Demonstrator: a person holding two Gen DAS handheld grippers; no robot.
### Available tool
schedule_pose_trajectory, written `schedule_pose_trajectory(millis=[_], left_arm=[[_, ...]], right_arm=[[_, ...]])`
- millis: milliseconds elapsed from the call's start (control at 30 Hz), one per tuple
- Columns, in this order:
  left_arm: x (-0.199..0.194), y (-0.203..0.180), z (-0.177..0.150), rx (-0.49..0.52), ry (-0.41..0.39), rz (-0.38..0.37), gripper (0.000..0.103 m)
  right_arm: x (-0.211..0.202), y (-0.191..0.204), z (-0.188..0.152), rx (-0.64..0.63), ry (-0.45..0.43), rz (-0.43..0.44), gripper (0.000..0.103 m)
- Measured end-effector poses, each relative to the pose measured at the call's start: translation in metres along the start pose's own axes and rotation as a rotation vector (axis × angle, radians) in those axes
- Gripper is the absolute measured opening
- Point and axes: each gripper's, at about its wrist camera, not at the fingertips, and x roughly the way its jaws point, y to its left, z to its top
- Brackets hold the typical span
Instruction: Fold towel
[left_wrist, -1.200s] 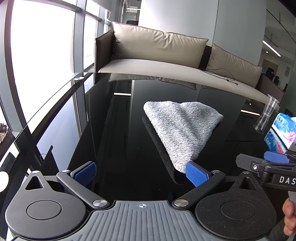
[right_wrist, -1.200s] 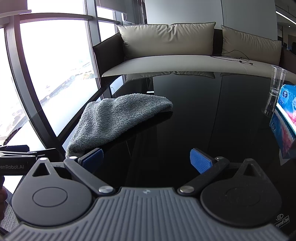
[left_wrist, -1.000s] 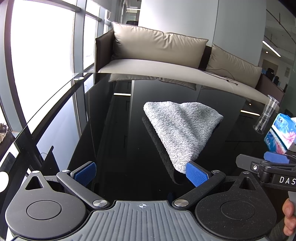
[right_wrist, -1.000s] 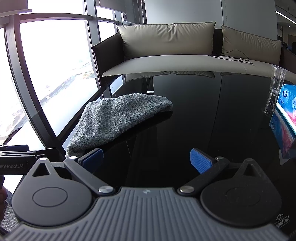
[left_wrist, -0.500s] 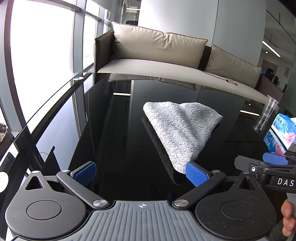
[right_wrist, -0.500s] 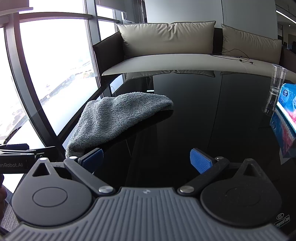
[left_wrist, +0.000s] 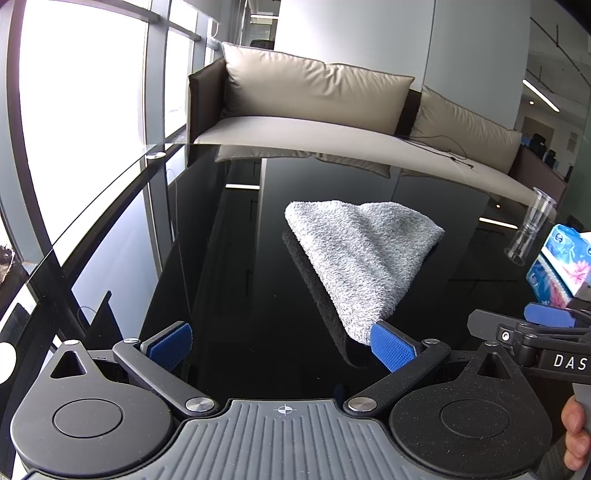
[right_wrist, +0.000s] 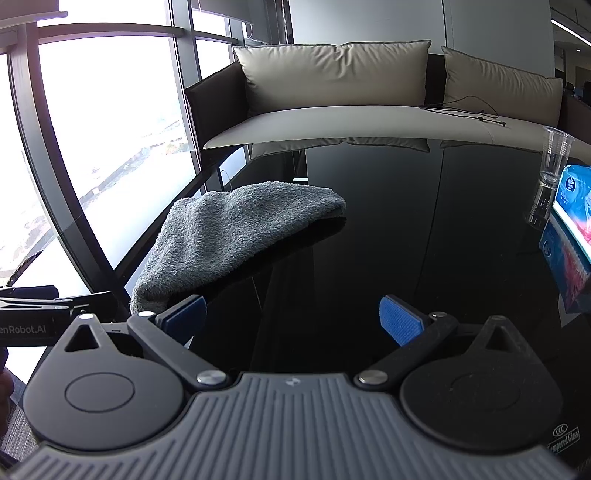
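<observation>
Both grippers' fingers apart (nothing clamped); gray towel (left_wrist: 364, 258) bunched on black table (left_wrist: 236, 266).

Two low wrist views facing the sofa (left_wrist: 314, 110), sharing towel (left_wrist: 362, 254)

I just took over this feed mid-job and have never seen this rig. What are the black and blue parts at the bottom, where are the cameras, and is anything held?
Each picture comes from a camera on a hand-held gripper, looking forward between its two blue-padded fingers. The left hand-held gripper and the right hand-held gripper are both open and hold nothing. A grey towel, bunched into a rough triangle, lies on the black glass table; its near corner sits beside one blue pad in each view. A clear plastic cup and a tissue pack stand to the right.
</observation>
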Motion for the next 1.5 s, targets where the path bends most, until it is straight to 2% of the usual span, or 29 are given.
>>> schedule_pose_trajectory(millis=[1200, 1500], left_arm=[[0.0, 0.001, 0.0, 0.0, 0.002, -0.004, 0.102], [0.003, 0.002, 0.004, -0.003, 0.009, -0.033, 0.102]], right_arm=[[0.013, -0.001, 0.002, 0.0, 0.001, -0.008, 0.102], [0.02, -0.004, 0.011, 0.003, -0.02, -0.002, 0.102]])
